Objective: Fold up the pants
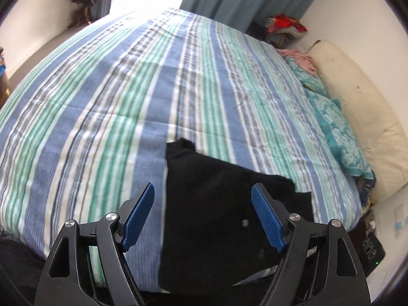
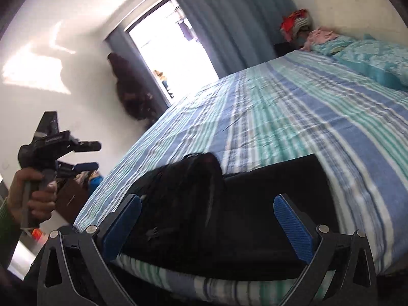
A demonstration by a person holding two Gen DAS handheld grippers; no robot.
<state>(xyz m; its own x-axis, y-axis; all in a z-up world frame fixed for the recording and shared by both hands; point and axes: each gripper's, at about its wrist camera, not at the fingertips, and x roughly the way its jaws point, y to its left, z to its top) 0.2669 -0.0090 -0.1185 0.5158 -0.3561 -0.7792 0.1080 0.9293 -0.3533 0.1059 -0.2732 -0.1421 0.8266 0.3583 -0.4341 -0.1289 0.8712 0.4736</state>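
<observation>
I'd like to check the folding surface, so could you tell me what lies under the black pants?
The black fabric pants lie on a blue, green and white striped bedspread; the part beneath them is covered.

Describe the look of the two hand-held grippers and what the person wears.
Both hand-held grippers, left and right, have black angular frames with cut-outs, silver round pivot pins and blue ribbed pads. A green ribbed sleeve shows at the left wrist.

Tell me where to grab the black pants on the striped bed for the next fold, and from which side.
Grip the black pants at the far corner, which sticks up slightly off the striped bedspread. Come in from the near edge of the bed with the open left gripper tilted downward. The rest lies flat, so a pinch there would likely catch the bedspread too.
</observation>
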